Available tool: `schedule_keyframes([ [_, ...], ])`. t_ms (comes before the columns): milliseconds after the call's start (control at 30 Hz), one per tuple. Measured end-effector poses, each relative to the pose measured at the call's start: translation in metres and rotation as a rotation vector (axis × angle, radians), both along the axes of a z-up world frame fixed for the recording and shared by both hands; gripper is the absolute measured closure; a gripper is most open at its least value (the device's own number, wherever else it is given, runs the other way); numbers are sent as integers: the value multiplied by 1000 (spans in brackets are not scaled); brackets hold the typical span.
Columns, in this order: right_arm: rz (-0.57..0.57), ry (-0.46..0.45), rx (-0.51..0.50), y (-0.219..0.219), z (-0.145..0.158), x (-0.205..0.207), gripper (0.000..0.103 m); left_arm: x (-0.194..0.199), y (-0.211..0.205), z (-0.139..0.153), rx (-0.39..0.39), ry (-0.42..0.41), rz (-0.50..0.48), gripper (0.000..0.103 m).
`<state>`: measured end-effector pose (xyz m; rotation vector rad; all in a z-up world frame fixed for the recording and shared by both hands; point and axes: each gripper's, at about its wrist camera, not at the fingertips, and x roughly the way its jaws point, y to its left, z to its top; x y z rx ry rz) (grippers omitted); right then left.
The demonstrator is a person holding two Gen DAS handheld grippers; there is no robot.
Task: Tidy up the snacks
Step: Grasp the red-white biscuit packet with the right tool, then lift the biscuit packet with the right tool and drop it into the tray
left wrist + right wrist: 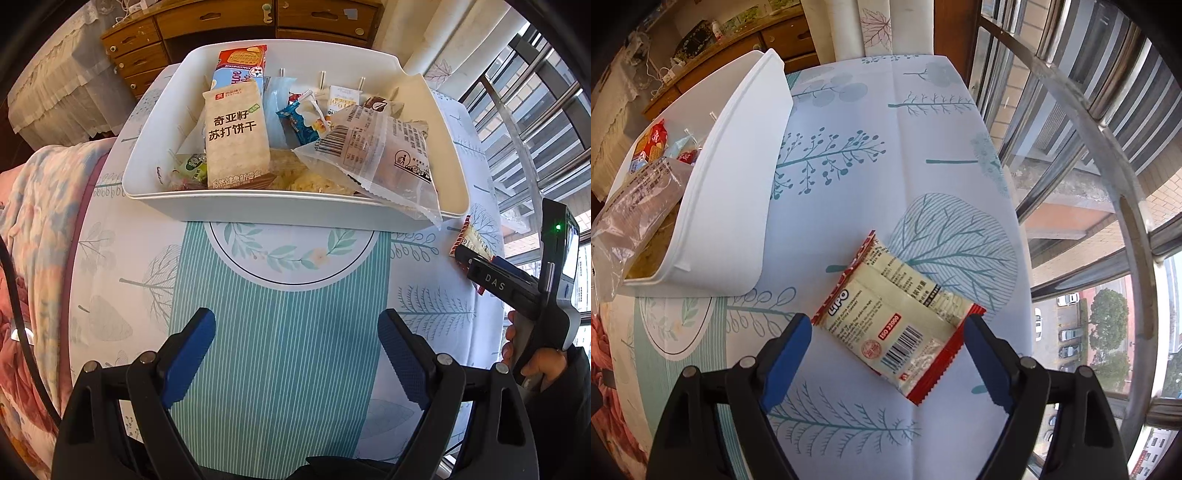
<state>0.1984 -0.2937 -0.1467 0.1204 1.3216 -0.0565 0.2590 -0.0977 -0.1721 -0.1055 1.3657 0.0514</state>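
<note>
Broadly, a table under a smooth printed tablecloth, white with teal trees and a striped teal panel, is filling both views. On it a white plastic bin, rounded at the corners with slim divider pegs along its far wall, is sitting toward 12 o'clock in the left wrist view and toward 9 o'clock in the right wrist view. It is holding a heap of snacks: a cream soda-cracker pack standing upright, a red and blue biscuit box behind it, a crinkly clear wrapper with a barcode hanging over the near rim, a blue sachet, and small green candies at the near left corner.

Outside the bin, a flat cream Lipo packet with serrated red ends is lying on the cloth. Only the right wrist view is showing its print and barcode; the left wrist view is catching just its corner at 3 o'clock, plus a hand gripping the other tool.

Spread wide, the right gripper is straddling the packet, its ribbed blue pads beside the packet's edges without clearly pressing. Likewise spread, the left gripper is hanging over bare striped cloth with nothing between its pads.
</note>
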Motion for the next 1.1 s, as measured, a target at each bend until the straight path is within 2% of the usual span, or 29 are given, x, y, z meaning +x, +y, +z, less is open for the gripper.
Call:
schedule_keyframes([
  [367,36,-21,2,-2,-3,8,30,0,-2,0,3,2,-4,14],
  [733,71,18,-26,5,-7,12,42,-1,-3,4,-2,-6,-8,14],
  [1100,52,63,-20,9,2,8,45,-12,11,15,-5,-31,10,14],
])
